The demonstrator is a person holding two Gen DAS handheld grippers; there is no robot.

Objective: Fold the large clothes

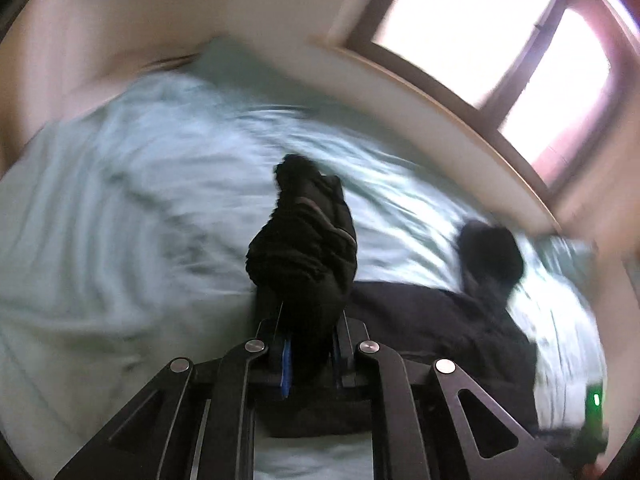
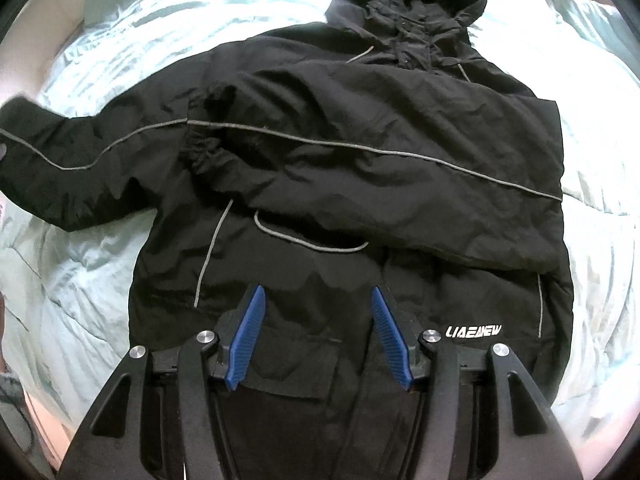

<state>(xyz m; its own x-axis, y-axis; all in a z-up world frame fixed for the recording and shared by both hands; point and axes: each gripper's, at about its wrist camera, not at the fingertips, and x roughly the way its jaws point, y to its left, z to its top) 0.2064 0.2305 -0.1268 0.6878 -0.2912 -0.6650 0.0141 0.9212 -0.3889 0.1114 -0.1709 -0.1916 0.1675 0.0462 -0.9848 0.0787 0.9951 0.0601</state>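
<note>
A black hooded jacket with grey piping lies spread on a pale green bed cover. Its right sleeve is folded across the chest, its left sleeve stretches out to the left. My right gripper is open and empty, hovering above the jacket's lower front near a white logo. My left gripper is shut on the cuff of the left sleeve, which bunches up between the fingers and is lifted off the bed. The rest of the jacket lies to the right in the left wrist view.
The bed cover is rumpled and spreads wide around the jacket. A wooden bed frame edge and a bright window lie beyond it. A device with a green light shows at the far right.
</note>
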